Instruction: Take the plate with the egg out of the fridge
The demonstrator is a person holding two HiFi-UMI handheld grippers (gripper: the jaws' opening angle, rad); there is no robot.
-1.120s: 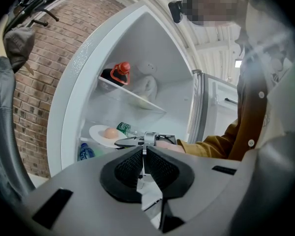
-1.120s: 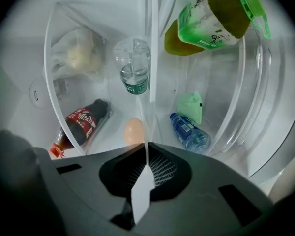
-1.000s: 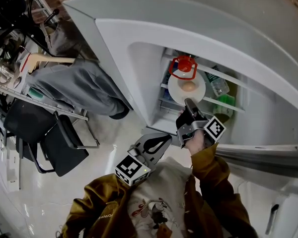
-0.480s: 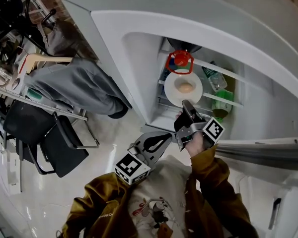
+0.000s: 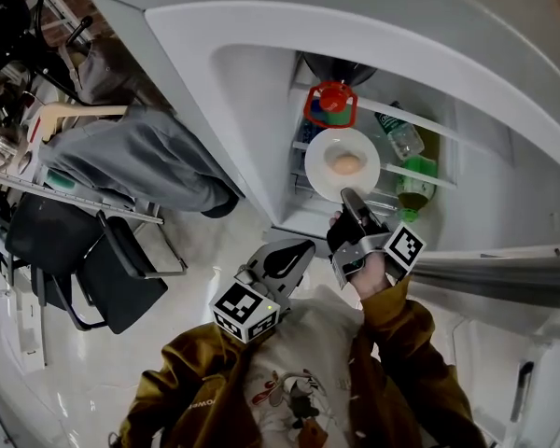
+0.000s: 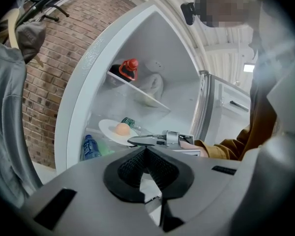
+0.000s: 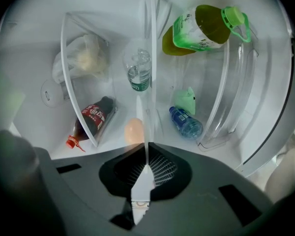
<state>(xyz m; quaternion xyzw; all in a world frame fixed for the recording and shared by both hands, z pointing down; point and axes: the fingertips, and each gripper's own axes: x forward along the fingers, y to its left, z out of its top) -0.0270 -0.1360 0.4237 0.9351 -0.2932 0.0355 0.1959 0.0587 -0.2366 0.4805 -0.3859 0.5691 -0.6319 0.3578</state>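
- The left tongs [image 5: 303, 248] hang near the person's chest, jaws together on nothing and well apart from the plate. If the plate dips, there is nothing under it to catch it.
- The right tongs [image 5: 348, 197] are clamped on the near rim of the plate [image 5: 327, 174] and nowhere else. All the weight hangs off that one edge, so I'd worry the thin pinch lets the plate slip or swing down.
- The plate sits in the mouth of the fridge [image 5: 243, 91], between the glass shelves, and I can't tell whether it rests on one. Drawn out crooked, its far rim could knock a shelf edge.
- The egg [image 5: 347, 163] lies loose at the plate's middle with nothing to stop it. With any tilt or jerk I'd expect it to roll off and break on the floor.
- The bottles stand close behind, so a nudge from the plate could shift the clear bottle [image 7: 137, 73].
- Counting from the near side: two tongs, one plate, one egg.
- Deeper in there are four bottles: the clear bottle, a cola bottle [image 7: 94, 114], a small blue bottle [image 7: 187, 123] and a big green-capped bottle [image 7: 204, 27].
- At the back there is one green pouch [image 7: 187, 100] and one pale bag [image 7: 82, 59].
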